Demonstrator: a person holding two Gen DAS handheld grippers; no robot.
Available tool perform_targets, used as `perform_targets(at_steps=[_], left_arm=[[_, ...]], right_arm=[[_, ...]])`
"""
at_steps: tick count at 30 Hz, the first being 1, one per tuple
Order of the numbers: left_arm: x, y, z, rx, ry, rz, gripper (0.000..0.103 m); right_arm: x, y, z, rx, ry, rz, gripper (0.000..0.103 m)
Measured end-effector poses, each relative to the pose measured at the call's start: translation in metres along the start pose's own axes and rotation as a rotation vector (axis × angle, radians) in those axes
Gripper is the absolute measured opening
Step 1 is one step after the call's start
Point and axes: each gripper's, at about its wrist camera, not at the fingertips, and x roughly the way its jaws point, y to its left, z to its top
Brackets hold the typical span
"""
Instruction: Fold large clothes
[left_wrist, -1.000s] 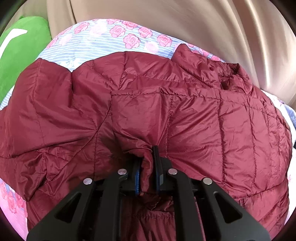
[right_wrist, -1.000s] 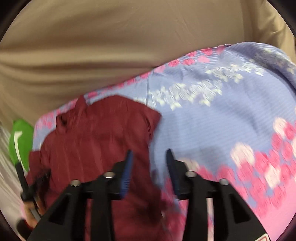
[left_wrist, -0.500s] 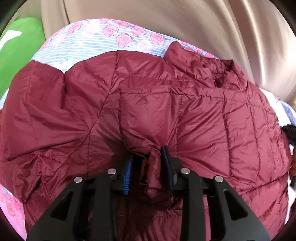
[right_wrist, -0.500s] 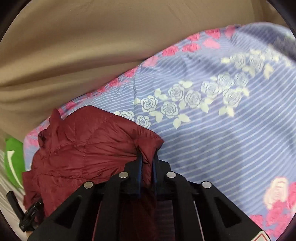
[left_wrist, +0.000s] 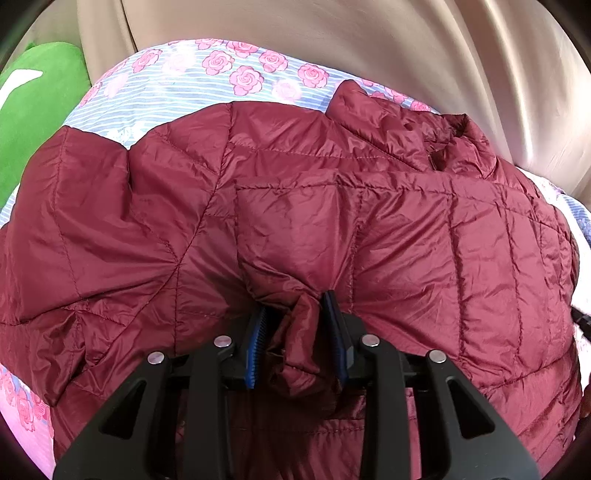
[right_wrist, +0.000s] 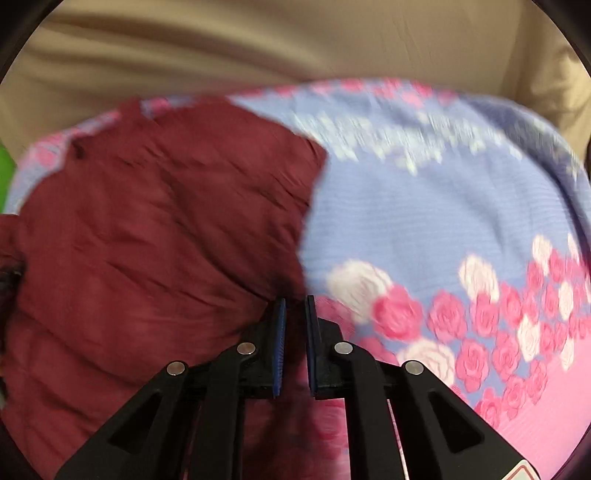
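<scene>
Two claws work one maroon quilted jacket spread on the floral bedsheet: left claw part-open around a bunched fold, right claw nearly closed at the jacket's edge, contents unclear; fabric looks soft, slippery, light, so grip seams.

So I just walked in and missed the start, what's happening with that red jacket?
A person is folding a maroon quilted jacket spread on a floral bedsheet, using two handheld grippers. The left gripper has a bunched fold of the jacket between its partly parted fingers. The right gripper is shut on the jacket's edge, though that view is blurred. The jacket is only partly folded.
</scene>
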Motion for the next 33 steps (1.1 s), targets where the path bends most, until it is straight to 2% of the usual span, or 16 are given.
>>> perform_targets(at_steps=[3,6,10,12,13,14,16,17,18,21,25,28,31,33], left_arm=[[0.001,0.002,0.001,-0.009,-0.001,-0.003,0.031],[0.0,0.003,0.0,-0.008,-0.002,0.0,0.031],[-0.003,0.005,-0.002,-0.015,-0.005,0.011,0.034],[-0.012,0.011,-0.008,-0.038,-0.005,0.03,0.039],[-0.018,0.017,-0.012,-0.055,-0.006,0.045,0.045],[-0.026,0.024,-0.017,-0.076,-0.006,0.053,0.054],[-0.048,0.049,-0.027,-0.142,0.001,0.026,0.063],[-0.058,0.063,-0.03,-0.181,0.003,0.02,0.076],[-0.075,0.089,-0.035,-0.249,-0.011,0.043,0.083],[-0.105,0.156,-0.043,-0.41,-0.044,0.112,0.088],[-0.139,0.28,-0.058,-0.682,-0.087,0.257,0.089],[-0.152,0.355,-0.068,-0.821,-0.119,0.326,0.088],[-0.153,0.406,-0.077,-0.901,-0.122,0.354,0.088],[-0.148,0.43,-0.081,-0.952,-0.114,0.33,0.078]], right_arm=[[-0.019,-0.006,0.001,0.073,-0.019,0.033,0.008],[-0.039,0.006,-0.003,0.038,-0.052,0.094,0.008],[-0.009,0.026,-0.024,-0.081,0.026,0.01,0.007],[-0.014,0.028,-0.024,-0.092,0.018,-0.023,0.006],[-0.02,0.029,-0.024,-0.078,0.03,-0.048,0.007],[-0.026,0.03,-0.025,-0.071,0.027,-0.043,0.008],[-0.048,0.036,-0.033,-0.074,-0.001,-0.005,0.01],[-0.059,0.041,-0.039,-0.086,-0.013,0.011,0.013],[-0.07,0.049,-0.047,-0.101,-0.021,0.026,0.015],[-0.092,0.063,-0.076,-0.127,-0.019,0.093,0.024],[-0.1,0.079,-0.117,-0.13,0.011,0.165,0.027],[-0.107,0.089,-0.135,-0.157,-0.028,0.147,0.032],[-0.108,0.085,-0.141,-0.115,-0.027,0.189,0.036],[-0.108,0.08,-0.144,-0.089,-0.026,0.21,0.036]])
